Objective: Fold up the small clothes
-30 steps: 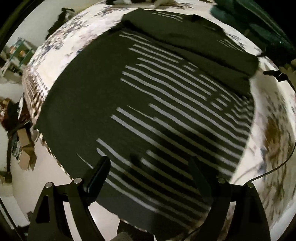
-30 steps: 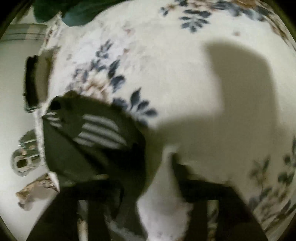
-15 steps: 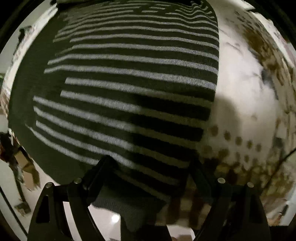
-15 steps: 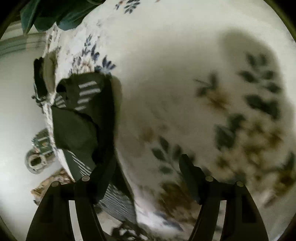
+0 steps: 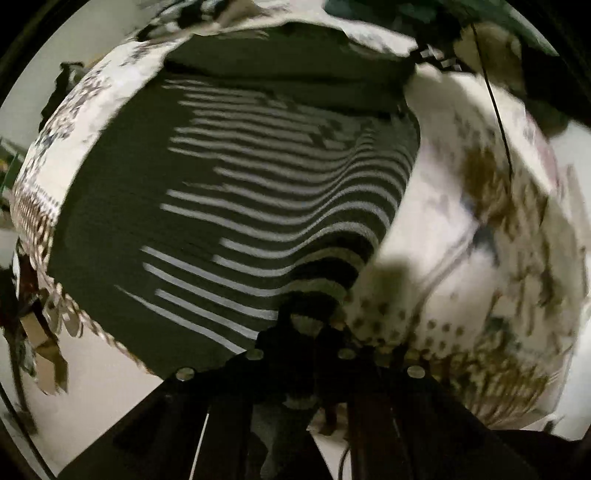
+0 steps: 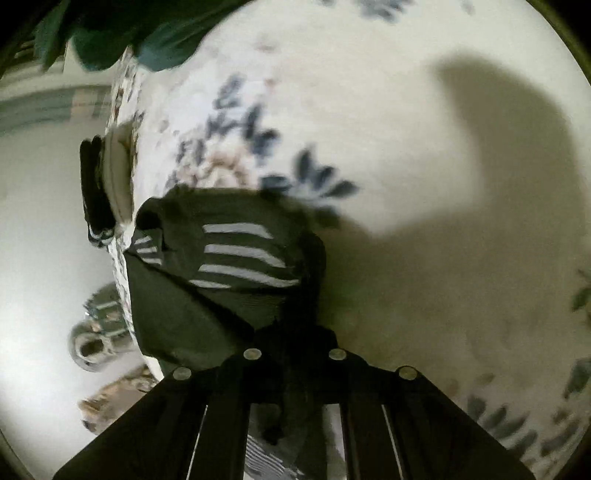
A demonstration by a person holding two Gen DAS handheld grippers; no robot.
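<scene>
A dark green garment with white stripes (image 5: 236,206) lies spread on a floral bed sheet (image 5: 480,221). My left gripper (image 5: 306,325) is shut on the striped garment's near right edge, and the cloth ridges up toward it. In the right wrist view my right gripper (image 6: 295,332) is shut on another part of the same garment (image 6: 229,266), which bunches in a folded lump to the left of the fingers.
The floral sheet (image 6: 406,129) fills the right wrist view, and the bed edge (image 6: 122,177) runs down its left side with pale floor beyond. Dark green fabric (image 6: 110,33) lies at the top left. A thin cable (image 5: 495,92) crosses the sheet at the upper right of the left wrist view.
Both grippers were open half a second ago and are now shut on the garment. The left gripper has drawn back, lifting the cloth edge into a ridge.
</scene>
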